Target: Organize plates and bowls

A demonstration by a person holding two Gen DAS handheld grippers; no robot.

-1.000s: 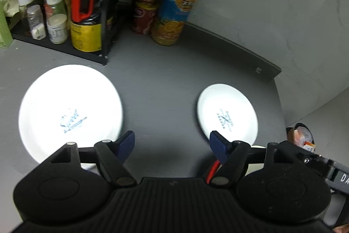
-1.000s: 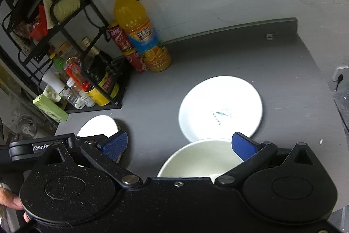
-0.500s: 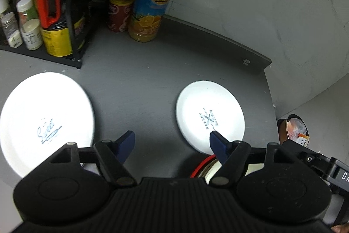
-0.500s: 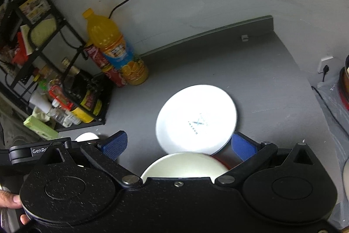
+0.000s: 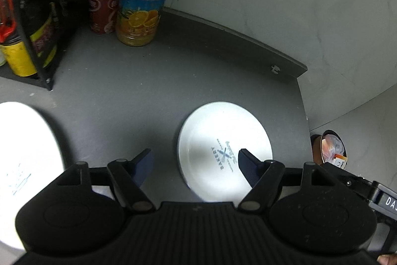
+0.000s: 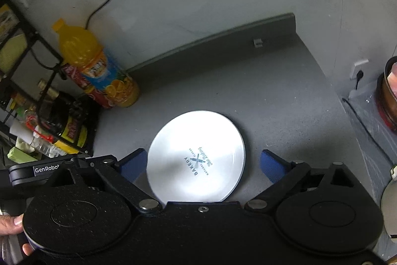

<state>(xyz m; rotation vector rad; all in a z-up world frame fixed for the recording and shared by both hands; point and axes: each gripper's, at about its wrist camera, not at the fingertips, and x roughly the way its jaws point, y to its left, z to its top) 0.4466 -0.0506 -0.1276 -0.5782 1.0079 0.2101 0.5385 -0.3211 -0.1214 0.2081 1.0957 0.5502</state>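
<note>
The near edge of the plate (image 6: 196, 160) disappears under the right gripper's (image 6: 199, 165) black body, and in the left wrist view the left gripper (image 5: 194, 162) covers the same edge. The second plate (image 5: 23, 160) runs off the left border, glare washing out its print. The juice bottle (image 5: 142, 4) loses its cap to the top edge there. The rack (image 6: 37, 91) is cut by the left border, its jars too blurred to read. At the right border a white dish (image 6: 389, 200) shows only a sliver. Just the fingertips of a hand (image 6: 11, 227) show at lower left.
</note>
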